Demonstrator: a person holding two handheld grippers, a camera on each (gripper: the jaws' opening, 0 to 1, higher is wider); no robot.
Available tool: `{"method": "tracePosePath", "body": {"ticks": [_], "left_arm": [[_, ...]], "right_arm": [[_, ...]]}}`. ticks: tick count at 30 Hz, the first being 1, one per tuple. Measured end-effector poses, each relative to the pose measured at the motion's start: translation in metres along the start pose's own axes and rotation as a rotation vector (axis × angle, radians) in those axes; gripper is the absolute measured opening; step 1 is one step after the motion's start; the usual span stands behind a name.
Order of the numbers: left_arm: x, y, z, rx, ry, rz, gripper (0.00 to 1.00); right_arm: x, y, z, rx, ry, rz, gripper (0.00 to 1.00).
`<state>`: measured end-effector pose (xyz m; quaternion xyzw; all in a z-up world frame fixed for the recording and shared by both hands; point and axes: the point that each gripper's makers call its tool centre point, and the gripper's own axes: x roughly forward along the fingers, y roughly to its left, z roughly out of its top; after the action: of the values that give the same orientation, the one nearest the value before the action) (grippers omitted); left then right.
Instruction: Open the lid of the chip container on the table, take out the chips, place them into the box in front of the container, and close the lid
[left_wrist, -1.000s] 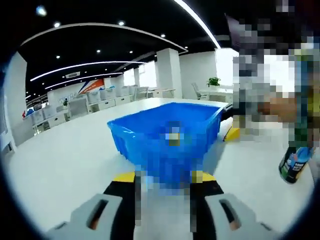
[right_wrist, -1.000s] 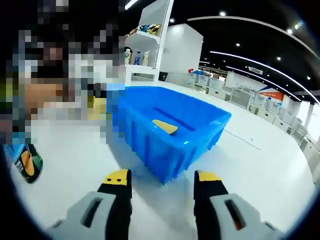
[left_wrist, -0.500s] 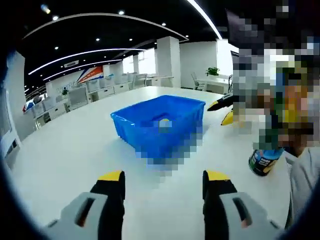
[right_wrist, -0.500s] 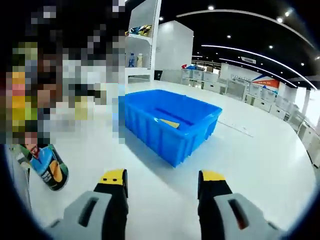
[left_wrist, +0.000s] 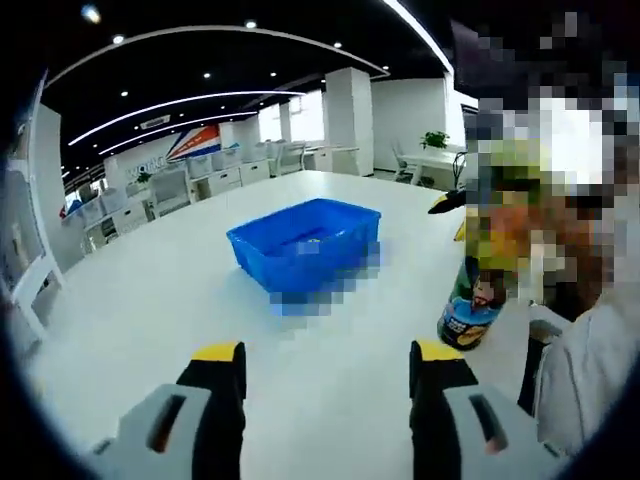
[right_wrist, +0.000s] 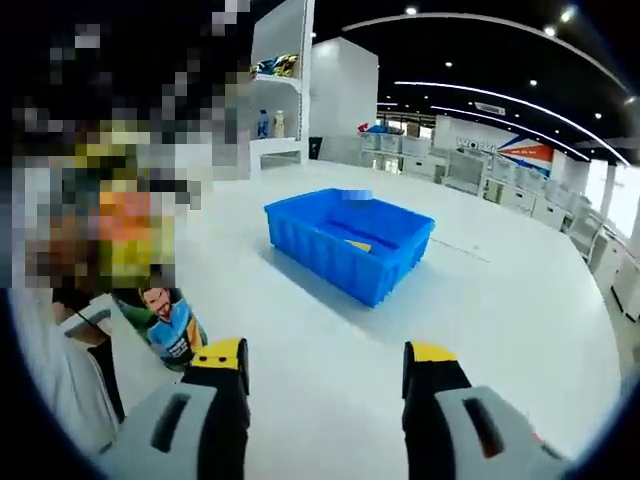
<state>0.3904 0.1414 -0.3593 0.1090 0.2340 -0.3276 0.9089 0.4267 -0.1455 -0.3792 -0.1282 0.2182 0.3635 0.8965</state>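
Observation:
A blue plastic box (left_wrist: 305, 243) stands in the middle of the white table (left_wrist: 150, 290); in the right gripper view the box (right_wrist: 350, 240) holds a yellow chip (right_wrist: 358, 245). A green chip container (left_wrist: 470, 305) stands upright to the right of the box, its top lost in a blur; the container (right_wrist: 165, 325) is at the left in the right gripper view. My left gripper (left_wrist: 327, 362) is open and well short of the box, nothing between its fingers. My right gripper (right_wrist: 326, 362) is likewise open and empty.
A person's pale sleeve (left_wrist: 580, 375) is at the right, close behind the container. White shelving (right_wrist: 280, 100) with bottles stands beyond the table. Rows of desks and chairs (left_wrist: 190, 185) fill the far room. Wide bare tabletop lies around the box.
Both cameras have pulled back from the blue box, which now looks smaller and farther. The chip container has come fully into sight beside the sleeve.

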Motion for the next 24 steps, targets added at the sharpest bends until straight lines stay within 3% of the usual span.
{"method": "tracePosePath", "body": {"ticks": [3,13,24], "left_arm": [[-0.012,-0.009,-0.006,0.004,0.025,0.004,0.69],[-0.052,-0.037,-0.004,0.022,0.007,-0.005,0.73],[-0.058,-0.051,0.002,0.022,-0.027,-0.018,0.73]], "right_arm": [[-0.018,0.012,-0.006,-0.035,0.015,0.007,0.72],[-0.066,0.023,-0.017,-0.009,0.025,-0.037,0.71],[-0.076,0.032,-0.012,-0.021,-0.012,-0.061,0.76]]}}
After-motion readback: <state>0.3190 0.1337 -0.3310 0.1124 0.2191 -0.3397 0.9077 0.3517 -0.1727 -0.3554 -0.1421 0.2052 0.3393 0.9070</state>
